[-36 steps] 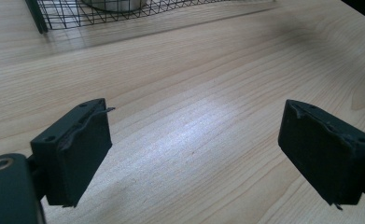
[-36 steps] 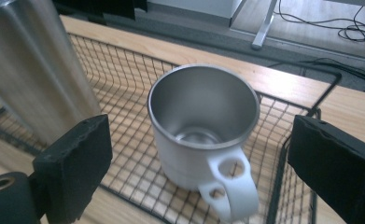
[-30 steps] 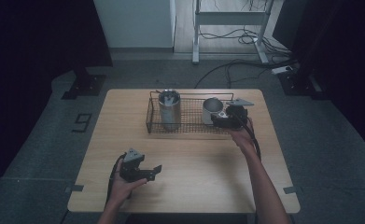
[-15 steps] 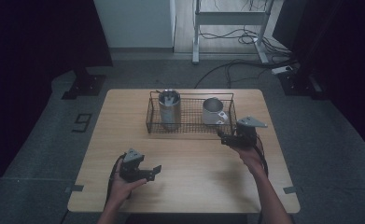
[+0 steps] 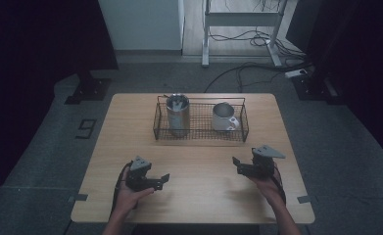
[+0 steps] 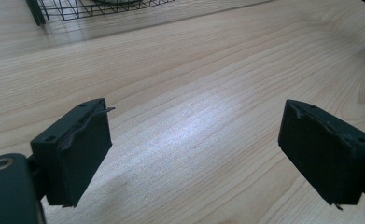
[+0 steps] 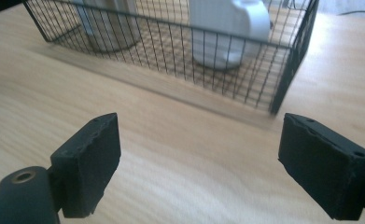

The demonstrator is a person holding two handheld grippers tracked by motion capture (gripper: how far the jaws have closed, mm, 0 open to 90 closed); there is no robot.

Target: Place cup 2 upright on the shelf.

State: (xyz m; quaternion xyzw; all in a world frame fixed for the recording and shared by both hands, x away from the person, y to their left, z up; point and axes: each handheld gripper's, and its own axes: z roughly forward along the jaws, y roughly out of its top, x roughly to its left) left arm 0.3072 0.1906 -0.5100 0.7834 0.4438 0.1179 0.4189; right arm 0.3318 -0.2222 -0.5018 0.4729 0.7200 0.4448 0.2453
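Wooden table (image 5: 194,205), wire basket (image 5: 201,132) standing toward its far edge. Inside the basket: a tall steel tumbler (image 5: 177,113) at the left end, upright, and a white mug (image 5: 223,116) toward the right end, upright, handle facing the near right. Left gripper (image 5: 163,180) sits low over the near left part of the table, jaws spread apart, nothing between them, bare wood under them in the left gripper view. Right gripper (image 5: 237,165) hangs over the near right part, clear of the basket and near its right front corner, jaws wide apart and empty; the right gripper view looks through them at the basket wall and the mug behind it.
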